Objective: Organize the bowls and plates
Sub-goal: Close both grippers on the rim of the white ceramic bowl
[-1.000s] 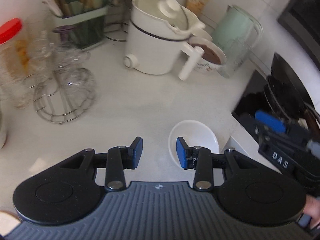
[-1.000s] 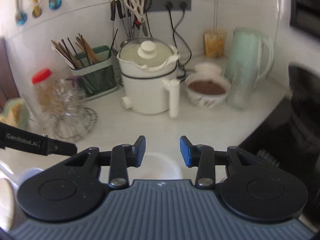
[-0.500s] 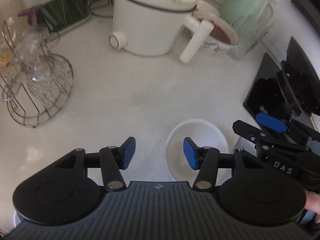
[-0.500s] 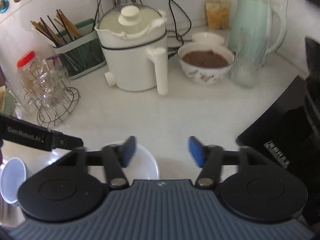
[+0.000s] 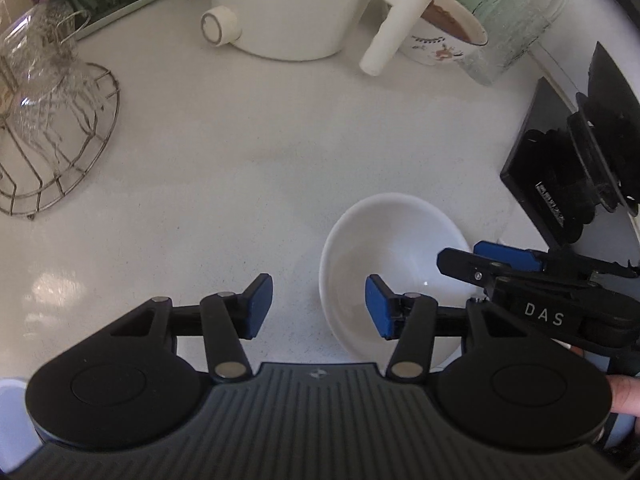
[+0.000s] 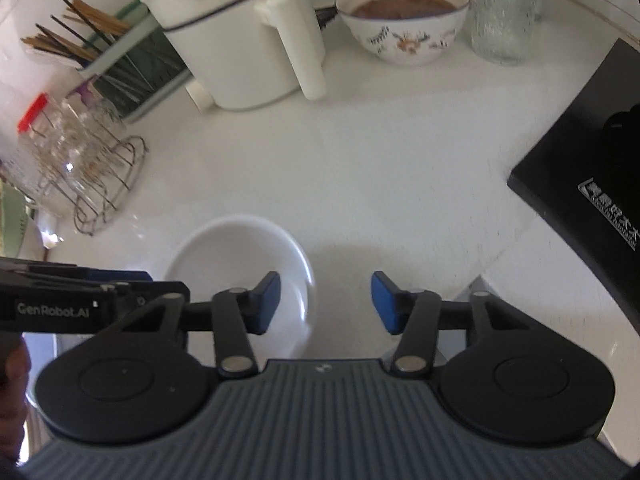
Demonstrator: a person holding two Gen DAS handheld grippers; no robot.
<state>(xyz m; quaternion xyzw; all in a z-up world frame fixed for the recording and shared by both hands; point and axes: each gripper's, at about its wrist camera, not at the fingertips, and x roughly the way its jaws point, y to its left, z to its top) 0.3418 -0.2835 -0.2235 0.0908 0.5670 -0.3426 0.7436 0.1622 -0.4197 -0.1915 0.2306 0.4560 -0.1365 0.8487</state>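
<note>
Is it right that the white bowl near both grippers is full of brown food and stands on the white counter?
No. The white bowl is empty, as the left wrist view shows; it does stand on the white counter near both grippers. The brown food is in the flowered bowl.

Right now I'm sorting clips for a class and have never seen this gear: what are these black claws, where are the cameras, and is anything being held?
No robot here: a person holds a hand-held claw in each hand, each carrying a fisheye camera looking along its fingers. One picture comes from the left claw, the other from the right claw. Both hang open over a white counter, flanking an empty white bowl; the right claw's fingers have just been closing. Neither holds anything. Behind stand a white pot, a patterned bowl with brown contents and a wire rack of glasses.
</note>
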